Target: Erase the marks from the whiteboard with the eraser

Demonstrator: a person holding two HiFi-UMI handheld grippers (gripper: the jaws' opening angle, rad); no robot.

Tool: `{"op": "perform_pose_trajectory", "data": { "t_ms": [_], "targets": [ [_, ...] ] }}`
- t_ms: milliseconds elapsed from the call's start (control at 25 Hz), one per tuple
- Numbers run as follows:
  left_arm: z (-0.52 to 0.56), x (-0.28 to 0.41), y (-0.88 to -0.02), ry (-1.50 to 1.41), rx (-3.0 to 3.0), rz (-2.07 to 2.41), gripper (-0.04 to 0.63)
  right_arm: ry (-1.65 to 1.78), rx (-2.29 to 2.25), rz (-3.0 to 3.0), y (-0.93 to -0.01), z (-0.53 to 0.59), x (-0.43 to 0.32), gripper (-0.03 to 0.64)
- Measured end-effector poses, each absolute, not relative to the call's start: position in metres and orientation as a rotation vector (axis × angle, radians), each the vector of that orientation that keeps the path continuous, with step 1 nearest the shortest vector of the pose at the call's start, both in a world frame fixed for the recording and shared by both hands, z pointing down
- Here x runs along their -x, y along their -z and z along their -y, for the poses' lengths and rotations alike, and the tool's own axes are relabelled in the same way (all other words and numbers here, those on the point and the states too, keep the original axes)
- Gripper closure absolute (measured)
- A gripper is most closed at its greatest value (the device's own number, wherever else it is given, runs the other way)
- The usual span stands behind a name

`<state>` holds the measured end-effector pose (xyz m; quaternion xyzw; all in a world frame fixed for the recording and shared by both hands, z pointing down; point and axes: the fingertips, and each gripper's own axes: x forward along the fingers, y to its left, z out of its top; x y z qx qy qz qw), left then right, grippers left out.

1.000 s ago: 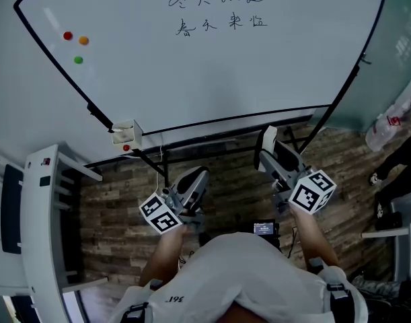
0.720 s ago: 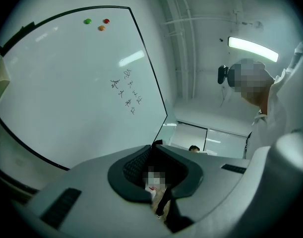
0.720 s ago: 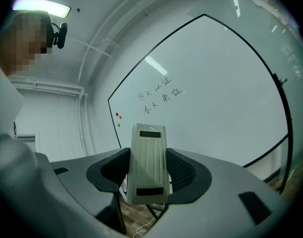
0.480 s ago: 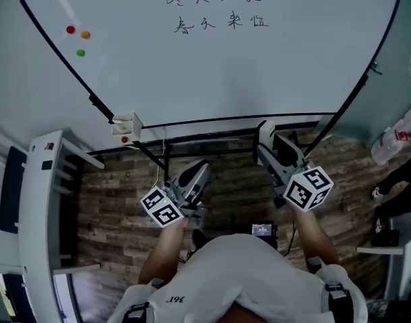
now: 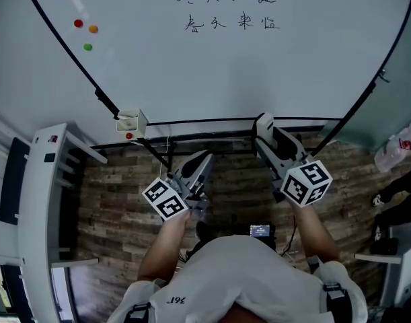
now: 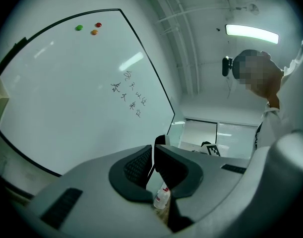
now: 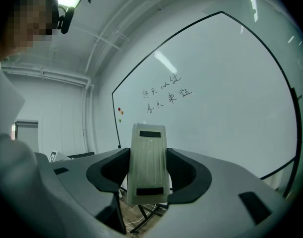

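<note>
A black-framed whiteboard stands ahead, with two rows of black handwritten marks near its top. The same marks show in the right gripper view and again in the left gripper view. My right gripper is shut on a pale grey eraser, which stands upright between the jaws, below the board's lower edge. My left gripper hangs lower and to the left, jaws shut with nothing in them.
Three round magnets, red, orange and green, sit at the board's upper left. A small white holder hangs at the frame's lower left. A white rack stands at left, the board's stand legs and wooden floor below.
Both grippers have risen a little toward the board's lower edge, the right one with the eraser. The head view has shifted, so the board sits slightly further right.
</note>
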<state>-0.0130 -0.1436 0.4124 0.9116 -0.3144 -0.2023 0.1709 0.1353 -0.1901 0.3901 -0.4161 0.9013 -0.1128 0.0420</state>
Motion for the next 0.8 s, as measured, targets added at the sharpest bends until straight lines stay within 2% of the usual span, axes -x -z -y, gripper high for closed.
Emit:
{"op": "perform_pose_trajectory", "data": {
  "t_ms": [800],
  "targets": [
    [0.200, 0.098, -0.379, 0.542, -2.675, 0.803, 0.583, 0.174, 1.416, -2.733, -0.353, 0.236, -0.032, 0.365]
  ]
}}
